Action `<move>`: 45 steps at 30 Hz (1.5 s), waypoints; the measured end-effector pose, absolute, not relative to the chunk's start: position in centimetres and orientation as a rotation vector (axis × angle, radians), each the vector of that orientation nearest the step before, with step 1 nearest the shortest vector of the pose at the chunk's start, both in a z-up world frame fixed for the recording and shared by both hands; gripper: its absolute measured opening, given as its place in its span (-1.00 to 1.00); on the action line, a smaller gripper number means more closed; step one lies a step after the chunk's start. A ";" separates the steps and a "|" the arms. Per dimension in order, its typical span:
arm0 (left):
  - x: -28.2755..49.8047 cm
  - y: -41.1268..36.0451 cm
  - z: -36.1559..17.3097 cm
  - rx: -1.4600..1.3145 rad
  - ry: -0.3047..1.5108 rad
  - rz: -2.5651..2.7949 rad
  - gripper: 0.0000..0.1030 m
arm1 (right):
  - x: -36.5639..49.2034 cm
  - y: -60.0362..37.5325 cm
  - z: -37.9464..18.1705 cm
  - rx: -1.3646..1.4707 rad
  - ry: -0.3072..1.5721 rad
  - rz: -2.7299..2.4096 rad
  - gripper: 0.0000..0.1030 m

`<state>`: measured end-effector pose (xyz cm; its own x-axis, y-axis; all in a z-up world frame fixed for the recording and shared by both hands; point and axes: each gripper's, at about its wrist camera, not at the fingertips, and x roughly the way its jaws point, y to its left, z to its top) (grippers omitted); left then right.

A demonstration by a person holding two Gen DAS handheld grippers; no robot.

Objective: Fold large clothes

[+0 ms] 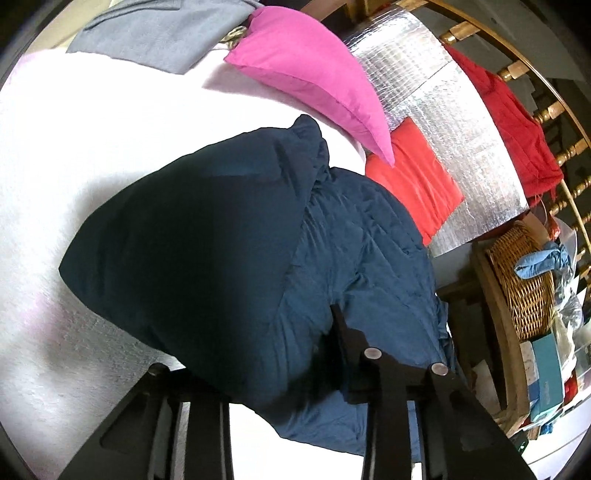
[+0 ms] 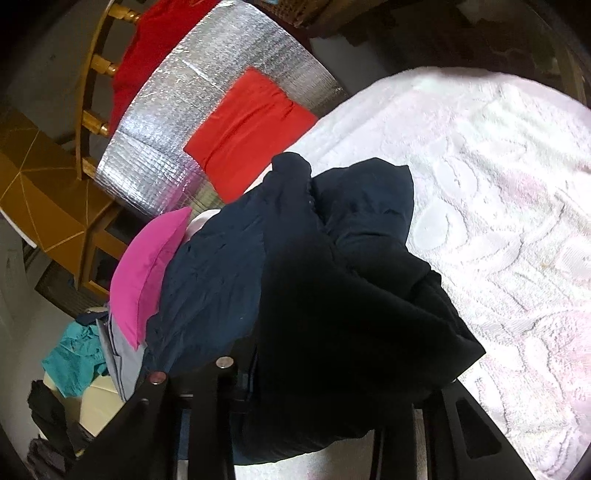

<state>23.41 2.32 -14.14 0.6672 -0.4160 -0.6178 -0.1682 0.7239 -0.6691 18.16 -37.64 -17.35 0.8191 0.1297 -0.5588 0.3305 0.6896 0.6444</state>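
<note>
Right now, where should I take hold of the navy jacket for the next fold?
Keep the edge nearest you. The navy jacket bunches between each hand-held gripper's fingers, so its near hem is reachable from the bed's near side; its far end lies crumpled toward the pink pillow.

wrist views, close, downward, sharing navy garment (image 1: 229,236)

Before my left gripper (image 1: 280,354) the jacket (image 1: 229,236) lies bunched on the bedspread (image 1: 74,147); behind it two cushions (image 1: 306,74), one overlapping the other, lean on the foil sheet (image 1: 461,155); a folded garment (image 1: 159,33) lies far left. Right of the bed stands a wicker basket (image 1: 524,280); my right gripper (image 2: 314,373) has the jacket draped across it.
</note>
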 end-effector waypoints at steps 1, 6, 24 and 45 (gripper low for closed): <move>23.2 2.3 -14.0 -0.766 0.848 -0.156 -0.38 | 18.0 -37.6 -17.3 0.807 0.616 -0.119 -0.29; 22.5 2.0 -13.3 -0.717 0.846 -0.141 -0.39 | 17.4 -37.7 -17.1 0.796 0.618 -0.112 -0.29; 19.6 1.0 -10.5 -0.463 0.807 -0.114 -0.41 | 14.2 -36.7 -15.4 0.674 0.611 -0.071 -0.32; 16.0 3.0 -10.5 -0.376 0.798 -0.089 -0.42 | 10.4 -34.0 -16.1 0.661 0.615 -0.055 -0.32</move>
<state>15.95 2.97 -10.51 0.6985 -0.2183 -0.6815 -0.0623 0.9301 -0.3619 10.40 -34.01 -16.14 0.8222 0.1415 -0.5514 0.2379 0.7946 0.5586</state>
